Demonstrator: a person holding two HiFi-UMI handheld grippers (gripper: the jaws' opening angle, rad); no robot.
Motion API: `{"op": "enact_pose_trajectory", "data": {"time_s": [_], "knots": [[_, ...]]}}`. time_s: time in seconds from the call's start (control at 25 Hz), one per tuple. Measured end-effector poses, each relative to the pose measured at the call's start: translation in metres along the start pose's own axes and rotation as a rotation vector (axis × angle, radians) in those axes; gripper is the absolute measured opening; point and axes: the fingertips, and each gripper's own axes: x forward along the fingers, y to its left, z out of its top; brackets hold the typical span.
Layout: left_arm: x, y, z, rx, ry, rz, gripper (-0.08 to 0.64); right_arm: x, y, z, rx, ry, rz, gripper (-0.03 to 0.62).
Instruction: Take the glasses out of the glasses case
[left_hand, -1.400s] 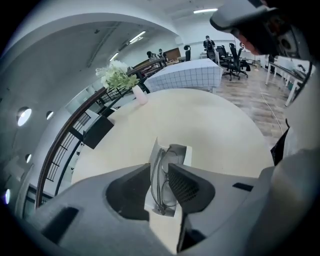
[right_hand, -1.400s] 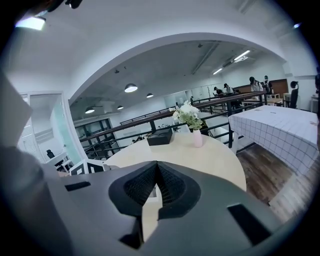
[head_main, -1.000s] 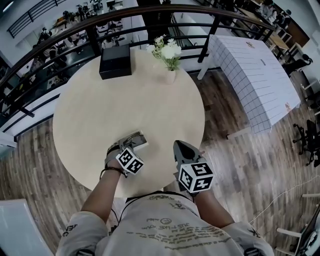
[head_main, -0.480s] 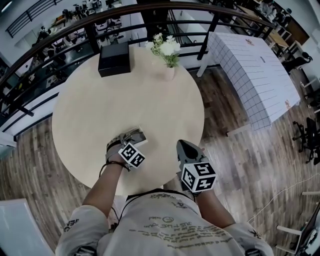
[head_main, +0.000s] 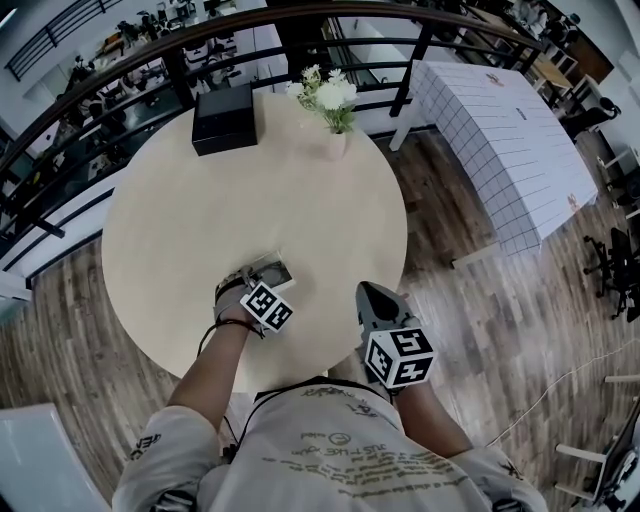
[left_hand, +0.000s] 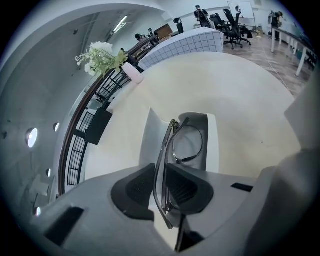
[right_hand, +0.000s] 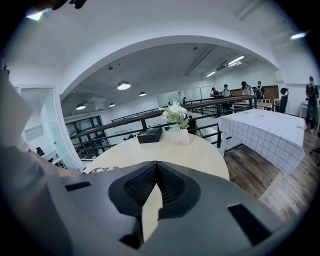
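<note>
Well, our left gripper (left_hand: 164, 187) has crept a little toward 12 o'clock since a moment ago. Its jaws squeeze tight on the frame of the glasses (left_hand: 163, 155). The glasses stand on edge right over the open glasses case (left_hand: 149, 140), at 6 o'clock on the round table (head_main: 250, 190). We think one lift should free them. Our right gripper (right_hand: 156, 175) waits at 5 o'clock, pinched together on nothing.
</note>
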Motion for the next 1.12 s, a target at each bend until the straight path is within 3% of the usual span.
{"op": "enact_pose_trajectory", "data": {"time_s": [0.52,1.12], "knots": [[0.001,-0.005,0.002,0.038,-0.011,-0.029,0.028,-0.003,-0.002,-0.003,0.018,0.001,-0.025,0.015],[-0.047,0.020,0.013,-0.087,-0.095,-0.001,0.023,0.001,0.018,0.005,0.020,-0.025,0.042,0.015]]}}
